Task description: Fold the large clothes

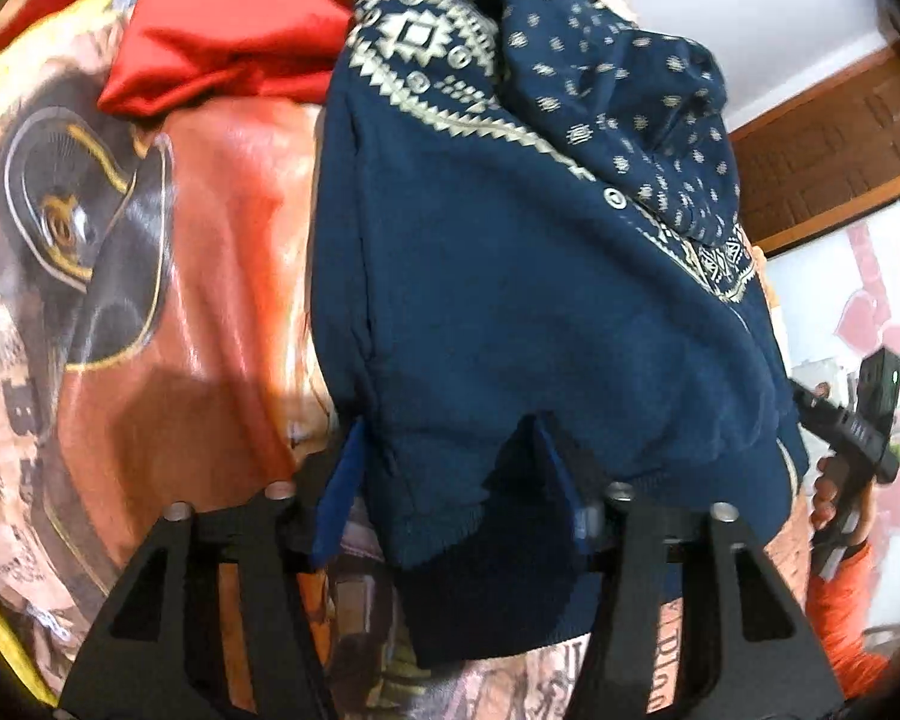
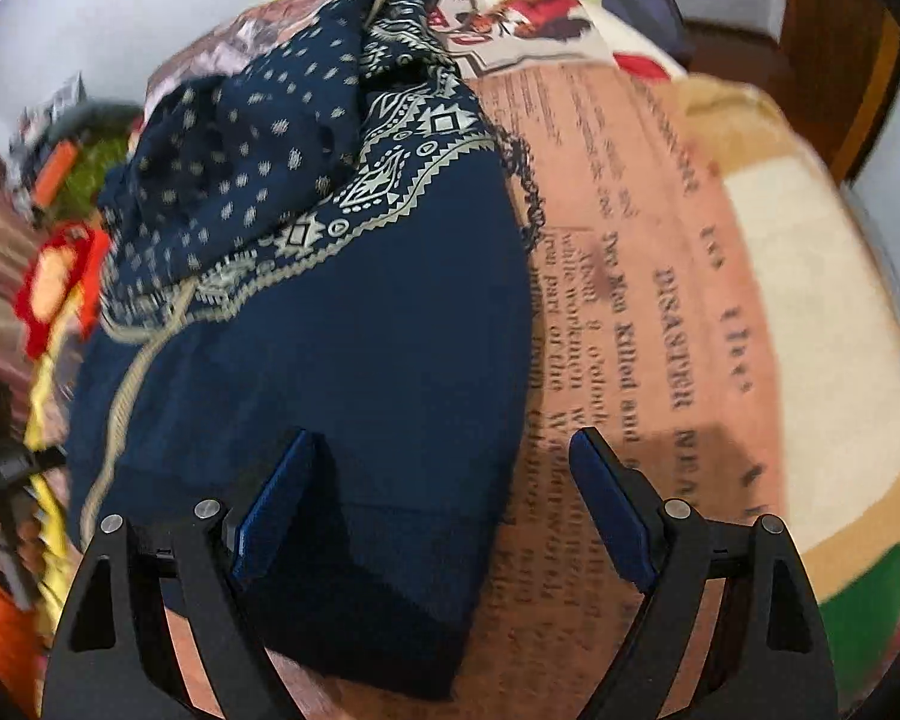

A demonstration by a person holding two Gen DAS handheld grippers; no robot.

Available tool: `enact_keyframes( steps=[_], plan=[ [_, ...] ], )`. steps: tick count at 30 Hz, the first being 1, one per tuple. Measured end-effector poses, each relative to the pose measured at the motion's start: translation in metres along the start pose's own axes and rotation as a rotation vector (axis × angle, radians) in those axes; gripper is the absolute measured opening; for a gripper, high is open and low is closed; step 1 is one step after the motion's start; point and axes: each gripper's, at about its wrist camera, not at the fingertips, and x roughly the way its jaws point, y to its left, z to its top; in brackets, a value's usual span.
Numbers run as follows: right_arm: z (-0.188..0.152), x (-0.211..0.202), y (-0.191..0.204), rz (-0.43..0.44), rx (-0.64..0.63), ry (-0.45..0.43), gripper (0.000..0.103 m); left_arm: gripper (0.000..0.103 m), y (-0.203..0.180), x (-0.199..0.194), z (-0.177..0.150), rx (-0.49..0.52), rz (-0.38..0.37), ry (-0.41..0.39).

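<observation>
**Hoodie hem between both grippers**

Hoodie (image 1: 510,312), navy with cream geometric bands and a dotted hood, lies on a printed bedspread (image 1: 210,252) covered in newspaper-style lettering and pictures. Its plain body is near the cameras, the patterned yoke and hood at the far end.

In the left wrist view, the left gripper (image 1: 450,474) has its jaws partly closed around the ribbed hem, with fabric bunched between the blue pads; whether the pads actually press on the cloth I cannot tell. A folded red garment (image 1: 222,42) sits on the far left of the bedspread. At the right edge a hand (image 1: 834,498) in an orange sleeve (image 1: 846,612) holds the other tool's handle.

In the right wrist view, the right gripper (image 2: 450,498) stands wide open. Its left finger (image 2: 282,498) rests on or just over the hoodie's near corner, while its right finger (image 2: 612,510) is over bare bedspread, beside the garment's right edge. It grips nothing.
</observation>
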Motion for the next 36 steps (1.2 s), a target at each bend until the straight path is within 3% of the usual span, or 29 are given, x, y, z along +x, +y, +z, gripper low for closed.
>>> enact_keyframes(
  steps=[1,3,4,8,9,15,21,28,32,36],
  plan=[
    [0.001,0.001,-0.002,0.01,0.018,-0.007,0.085,0.038,-0.004,-0.001,-0.001,0.024,0.02,-0.008],
    [0.003,0.001,-0.003,0.022,0.03,-0.022,0.068,0.017,-0.009,-0.001,0.0,0.057,0.038,-0.012],
    [0.004,0.001,-0.003,0.027,0.03,-0.027,0.063,0.015,-0.011,-0.001,0.0,0.066,0.041,-0.012],
    [0.008,-0.003,0.002,0.062,0.026,-0.027,0.019,0.007,-0.024,-0.007,0.005,0.129,0.057,-0.027],
    [0.01,-0.005,0.0,0.074,0.029,-0.026,0.015,0.007,-0.028,-0.011,0.008,0.144,0.06,-0.037],
    [0.028,-0.029,0.013,0.125,-0.016,-0.105,0.012,0.006,-0.045,-0.056,0.03,0.17,0.016,-0.169],
    [0.061,-0.057,0.044,0.161,-0.087,-0.206,0.011,0.005,-0.051,-0.104,0.071,0.134,-0.069,-0.308],
    [0.135,-0.071,0.07,0.169,-0.1,-0.329,0.006,0.005,-0.056,-0.119,0.143,0.136,-0.002,-0.4],
    [0.177,-0.058,0.075,0.148,-0.081,-0.36,0.006,0.005,-0.045,-0.111,0.189,0.063,-0.002,-0.439],
    [0.21,-0.039,0.07,0.127,-0.05,-0.368,0.006,0.005,-0.029,-0.089,0.231,0.011,0.053,-0.461]
  ],
)
